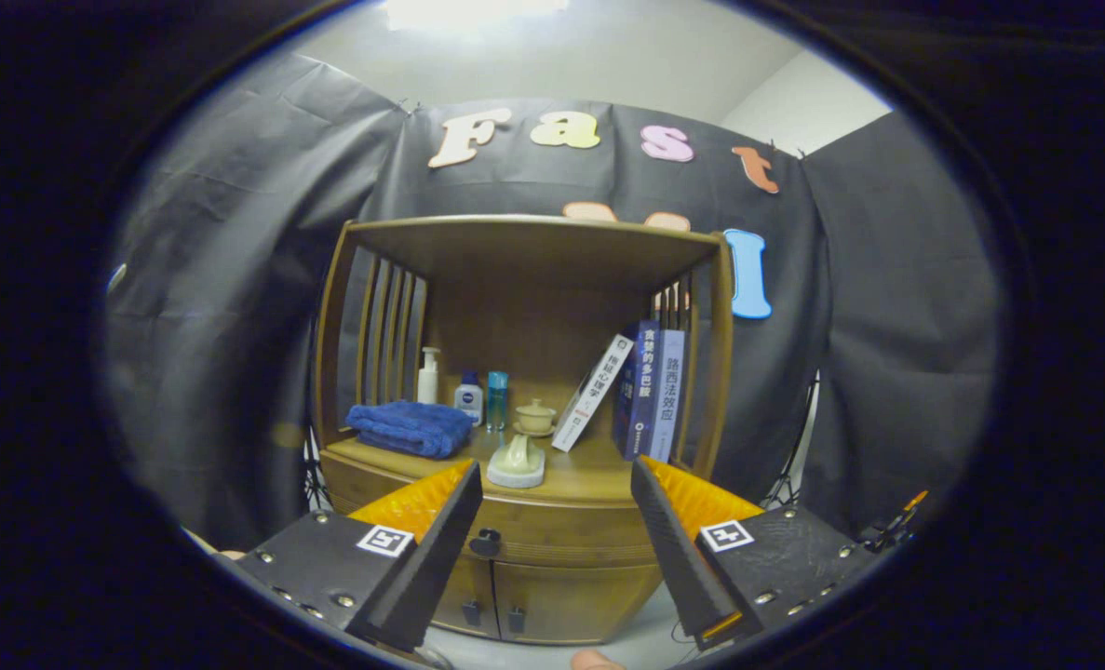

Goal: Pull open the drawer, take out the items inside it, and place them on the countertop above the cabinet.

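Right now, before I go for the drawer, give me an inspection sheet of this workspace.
Surface: countertop wooden, bare toward the front right.
Job's things: drawer shut, its dark knob showing between the fingers; contents hidden.
Clutter: folded blue towel, pump bottle, two small bottles, lidded cup, pale ceramic piece, books with one leaning.
Grippers: gripper open, fingers wide apart, short of the cabinet, holding nothing.
Cables: thin dark cable on the floor by the right finger.
Surroundings: cabinet doors below shut; black cloth wall behind.
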